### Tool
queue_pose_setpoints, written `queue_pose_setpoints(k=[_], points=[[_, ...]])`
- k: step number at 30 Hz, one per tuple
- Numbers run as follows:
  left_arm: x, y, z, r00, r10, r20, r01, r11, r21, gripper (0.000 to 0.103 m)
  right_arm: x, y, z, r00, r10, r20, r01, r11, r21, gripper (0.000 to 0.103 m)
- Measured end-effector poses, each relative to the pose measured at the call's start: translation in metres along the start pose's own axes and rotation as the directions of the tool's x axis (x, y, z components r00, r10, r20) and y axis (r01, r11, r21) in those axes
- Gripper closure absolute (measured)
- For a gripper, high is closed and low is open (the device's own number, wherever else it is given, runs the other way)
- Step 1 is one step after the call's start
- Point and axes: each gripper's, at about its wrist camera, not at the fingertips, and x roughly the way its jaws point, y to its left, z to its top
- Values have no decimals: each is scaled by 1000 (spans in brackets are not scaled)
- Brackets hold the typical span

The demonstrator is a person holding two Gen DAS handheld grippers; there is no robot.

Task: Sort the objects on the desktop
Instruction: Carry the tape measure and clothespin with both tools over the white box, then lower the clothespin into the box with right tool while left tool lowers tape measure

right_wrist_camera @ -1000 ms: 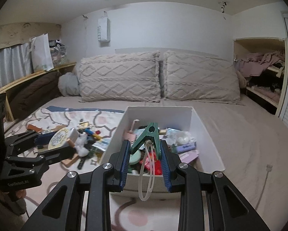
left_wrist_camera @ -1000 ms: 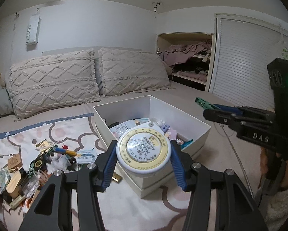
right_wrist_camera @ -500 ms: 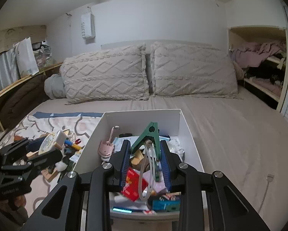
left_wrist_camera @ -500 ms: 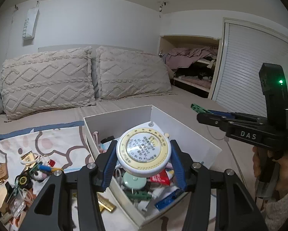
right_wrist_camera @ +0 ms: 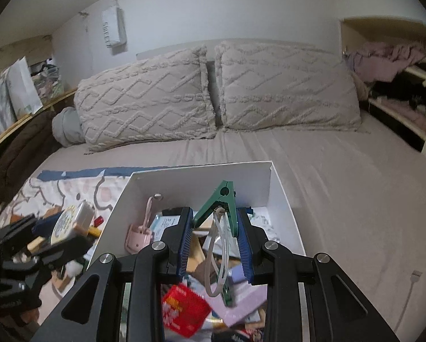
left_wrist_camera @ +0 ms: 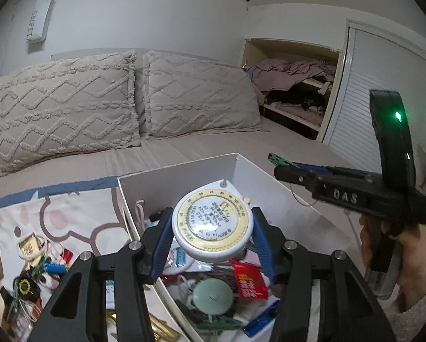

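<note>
My left gripper [left_wrist_camera: 213, 228] is shut on a round white and yellow tape measure [left_wrist_camera: 213, 225] and holds it above the open white box [left_wrist_camera: 184, 171]. My right gripper [right_wrist_camera: 214, 228] is shut on a green clip [right_wrist_camera: 221, 202] with a white loop hanging from it, also above the box [right_wrist_camera: 201, 176]. The box holds several small items, among them a red packet [right_wrist_camera: 184, 310] and a pink object [right_wrist_camera: 138, 236]. In the left wrist view the right gripper [left_wrist_camera: 281, 165] shows at the right; in the right wrist view the left gripper [right_wrist_camera: 61, 228] shows at the left.
The box sits on a bed with a patterned cloth [left_wrist_camera: 56, 213]. A pile of small loose items [left_wrist_camera: 33, 270] lies on the cloth left of the box. Two pillows [right_wrist_camera: 213, 85] lie at the head. A cable [right_wrist_camera: 412, 282] lies on the sheet at the right.
Both grippers have moved forward and over the box, so I now look down into it. Each holds its object as before.
</note>
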Motion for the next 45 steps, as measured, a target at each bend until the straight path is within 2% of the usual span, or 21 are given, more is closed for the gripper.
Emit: queue_pose_setpoints(k=[3, 7, 12, 17, 21, 24, 29, 32, 34, 39, 41, 43, 44, 45], points=[[9, 2, 2, 1000, 14, -7, -14, 1000, 19, 51, 15, -7, 13, 1000, -8, -8, 8, 999, 54, 73], [26, 6, 5, 999, 22, -29, -21, 999, 24, 51, 42, -15, 27, 998, -16, -59, 22, 994, 107, 73], [45, 11, 7, 998, 32, -53, -31, 999, 16, 51, 73, -26, 31, 994, -31, -106, 47, 987, 156, 73], [57, 15, 13, 997, 42, -59, -40, 999, 32, 51, 97, -34, 28, 989, 12, -151, 21, 977, 213, 73], [65, 16, 21, 995, 61, -75, -57, 997, 51, 51, 125, -38, 25, 959, -22, -283, 82, 976, 201, 73], [70, 14, 24, 993, 84, -85, -76, 993, 88, 51, 134, -38, 20, 946, -54, -321, 114, 979, 171, 73], [81, 17, 24, 989, 98, -113, -89, 993, 76, 51, 138, -45, 8, 946, -28, -323, 97, 975, 201, 73], [91, 21, 24, 984, 105, -144, -99, 994, 52, 51, 138, -59, 4, 960, 18, -280, 70, 951, 300, 73], [96, 19, 23, 980, 120, -155, -111, 991, 68, 51, 138, -67, 0, 967, 36, -251, 55, 936, 347, 72], [109, 12, 18, 972, 150, -180, -129, 984, 121, 51, 150, -62, -9, 959, 58, -277, 38, 943, 330, 72], [115, 10, 18, 967, 156, -200, -133, 983, 125, 51, 149, -61, -6, 965, 52, -259, 36, 945, 324, 72], [121, 8, 19, 963, 164, -213, -137, 981, 137, 51, 145, -64, -5, 969, 48, -242, 39, 940, 340, 65], [123, 6, 19, 962, 166, -216, -137, 980, 143, 51, 144, -66, -5, 971, 52, -232, 34, 936, 350, 56], [124, 5, 19, 961, 165, -220, -135, 980, 147, 51, 143, -66, -6, 973, 69, -221, 15, 933, 360, 53]])
